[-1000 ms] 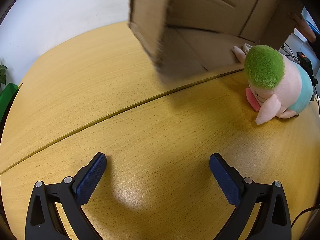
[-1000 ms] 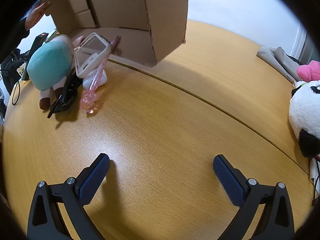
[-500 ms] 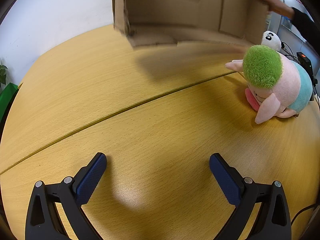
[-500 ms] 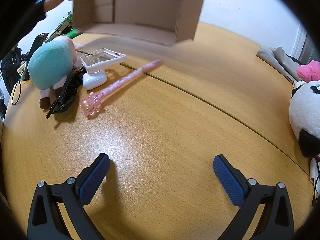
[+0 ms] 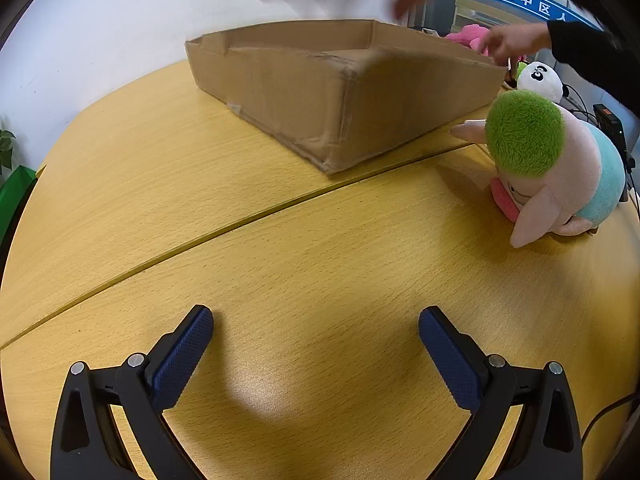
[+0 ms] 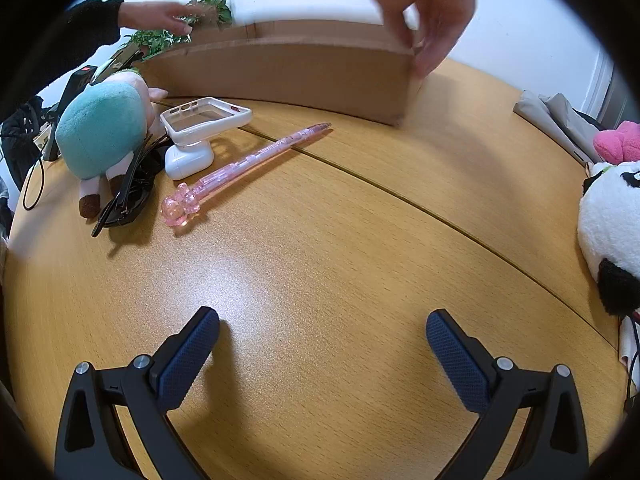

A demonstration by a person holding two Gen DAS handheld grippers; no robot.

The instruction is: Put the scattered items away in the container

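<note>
Both the left gripper [image 5: 316, 332] and the right gripper [image 6: 322, 334] stand spread wide, empty. Ahead sits one cardboard box [image 6: 288, 76]; two hands [image 6: 424, 8], blurred, seem to touch it. Ahead-left of the right gripper: one pink pen [image 6: 244, 164], one phone case [image 6: 206, 118], one green-haired plush [image 5: 548, 168]. One panda plush [image 6: 612, 232] lies right.

Table [image 6: 320, 240]: wood-look top, smooth w/ soft sheen. Box [image 5: 340, 96]: matt brown cardboard, creased, taped edges. Plush doll [image 5: 552, 168]: fuzzy green hair, soft pink/teal cloth. Pink pen [image 6: 244, 168]: clear glossy plastic. Phone case [image 6: 206, 118] & earbud case [image 6: 188, 162]: smooth white plastic. Gripper pads [image 6: 184, 364]: textured blue rubber-like, black matt frames.
</note>
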